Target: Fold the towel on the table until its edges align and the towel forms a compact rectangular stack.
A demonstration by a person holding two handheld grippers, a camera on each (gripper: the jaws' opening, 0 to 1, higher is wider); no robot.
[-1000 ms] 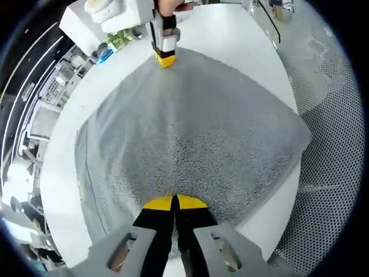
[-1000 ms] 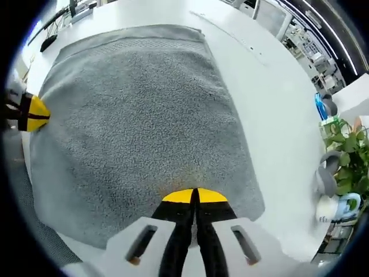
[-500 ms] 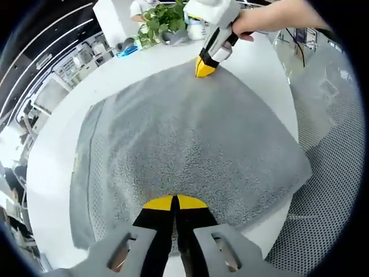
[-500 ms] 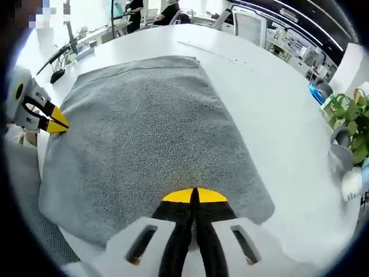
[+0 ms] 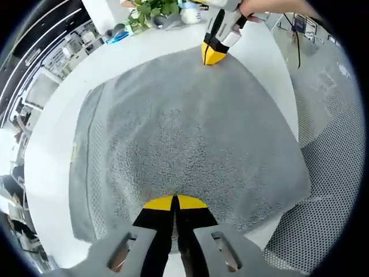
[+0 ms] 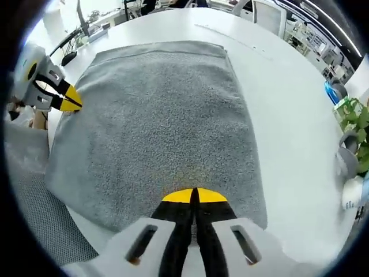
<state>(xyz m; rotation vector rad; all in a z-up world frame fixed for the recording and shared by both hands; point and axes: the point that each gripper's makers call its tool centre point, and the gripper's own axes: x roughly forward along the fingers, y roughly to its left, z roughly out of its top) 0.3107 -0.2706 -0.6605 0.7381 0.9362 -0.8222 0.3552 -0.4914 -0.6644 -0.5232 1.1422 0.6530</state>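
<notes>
I pinch the grey towel with both grippers clamped shut — near edge now lifted off the table, toward twelve o'clock — fold beginning

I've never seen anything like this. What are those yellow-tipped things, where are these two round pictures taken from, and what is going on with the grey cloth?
There is no robot here: a person holds a hand tool with two jaws in each hand. A small fisheye camera rides on each tool, which is why both pictures are round. In the left gripper view, the left gripper rises from the bottom edge, its yellow-tipped jaws closed on the near edge of a grey towel. Far across the towel you see the right gripper, held by a hand. The right gripper view looks back from that tool, also pinching the towel's edge. The towel lies spread on a white table, one side hanging over the table's edge. A potted plant stands on the table beyond the towel. The aim is folding.
</notes>
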